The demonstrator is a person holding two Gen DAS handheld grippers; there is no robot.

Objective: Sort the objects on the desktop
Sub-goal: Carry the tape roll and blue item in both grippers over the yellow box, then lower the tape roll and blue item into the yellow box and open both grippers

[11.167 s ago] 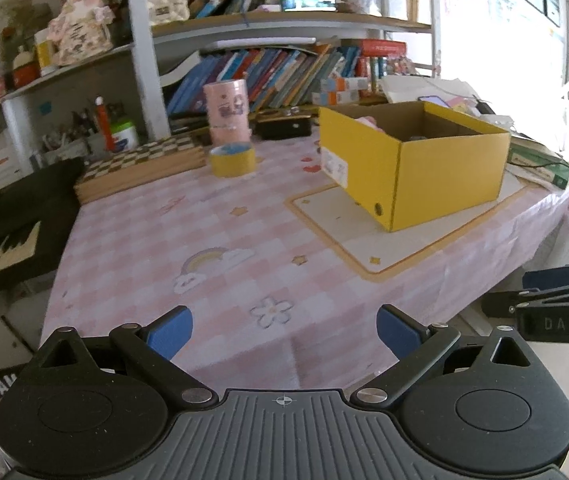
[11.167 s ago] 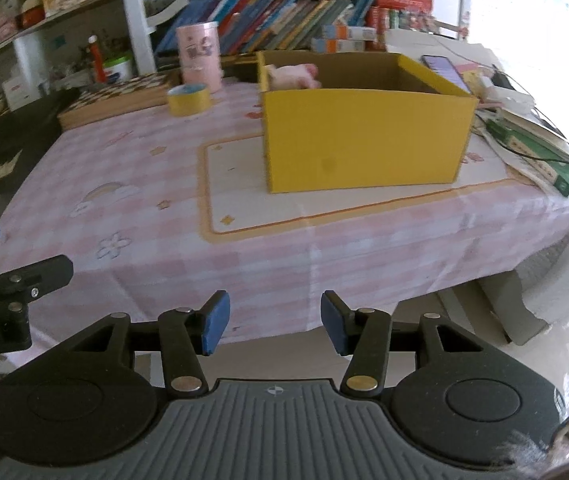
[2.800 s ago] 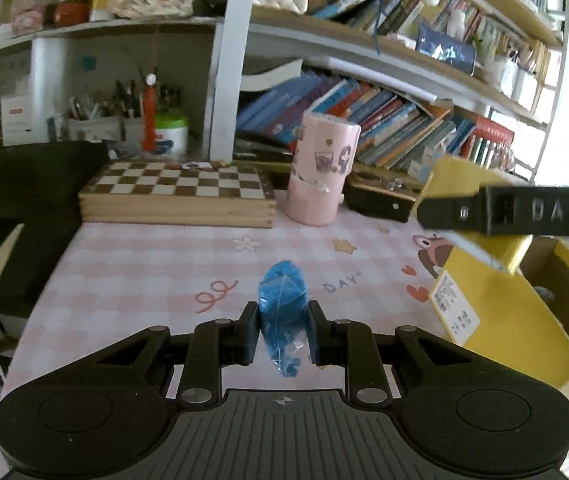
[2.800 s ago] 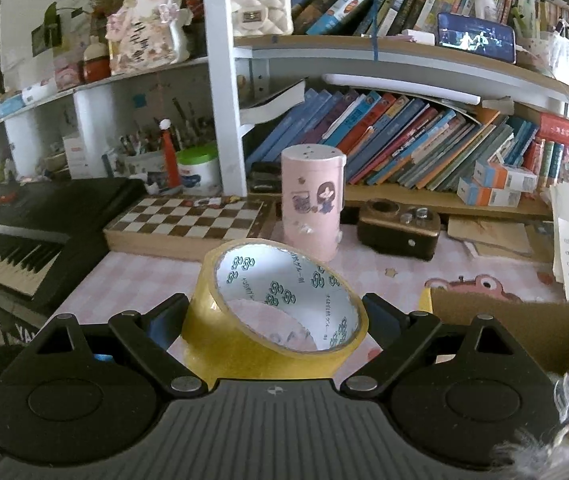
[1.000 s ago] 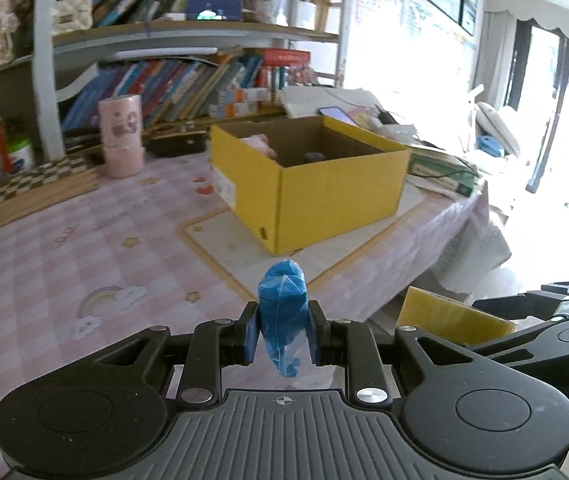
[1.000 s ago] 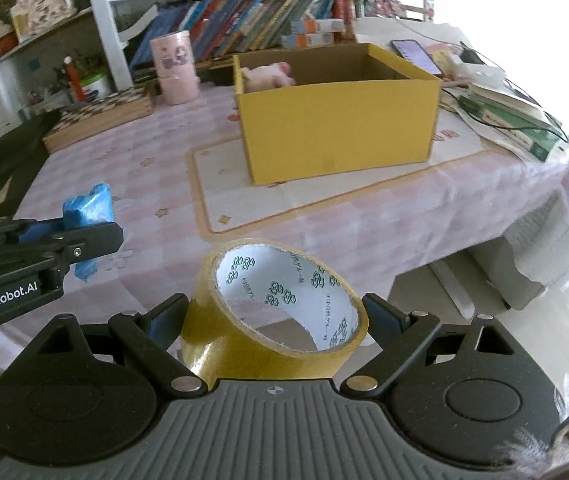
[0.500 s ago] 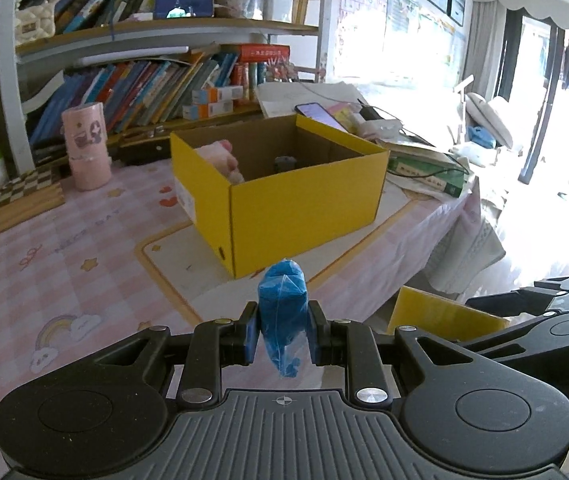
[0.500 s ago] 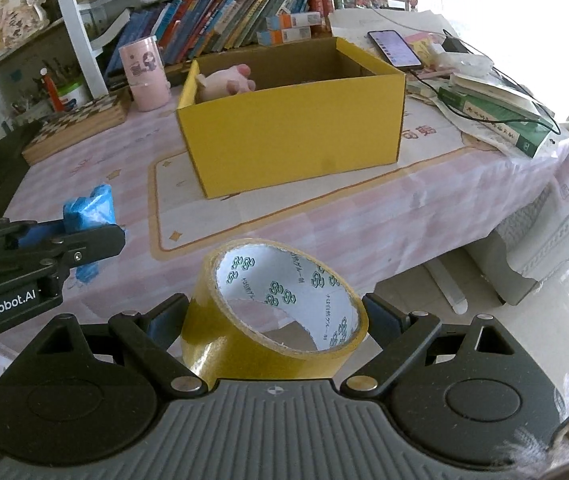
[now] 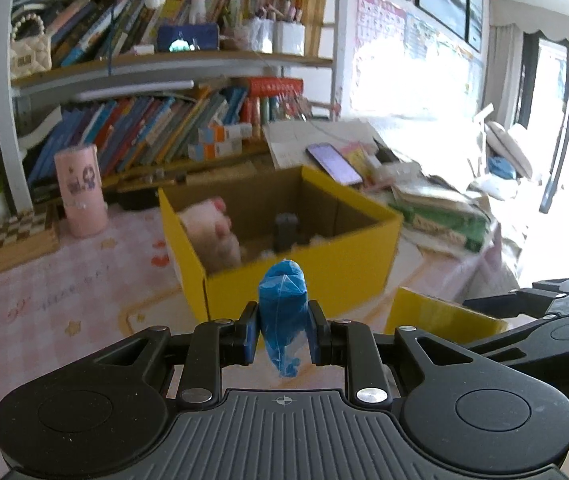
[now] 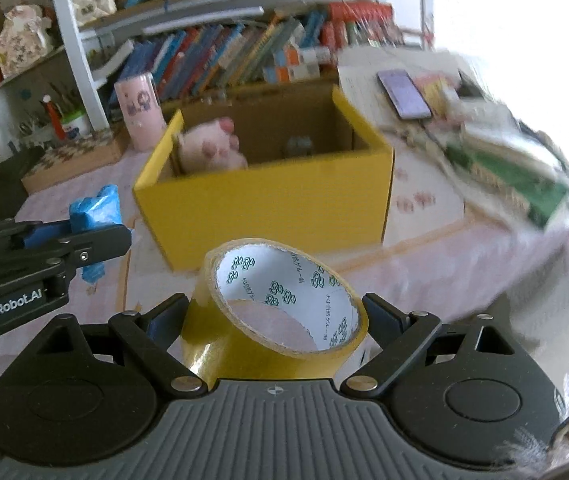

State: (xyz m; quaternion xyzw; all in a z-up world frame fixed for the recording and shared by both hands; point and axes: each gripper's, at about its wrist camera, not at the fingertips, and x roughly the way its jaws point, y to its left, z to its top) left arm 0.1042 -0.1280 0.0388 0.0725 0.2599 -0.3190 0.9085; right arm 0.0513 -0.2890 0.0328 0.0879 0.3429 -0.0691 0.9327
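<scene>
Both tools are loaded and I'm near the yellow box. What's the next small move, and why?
Probably carry both forward over the yellow box: it is open, and the blue roll in the left tool and the tape roll in the right tool sit short of its near wall.

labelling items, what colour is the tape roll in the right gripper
Yellow, with a white inner core printed with small green marks. The tape roll shows best in the right wrist view, clamped in the right gripper.
</scene>
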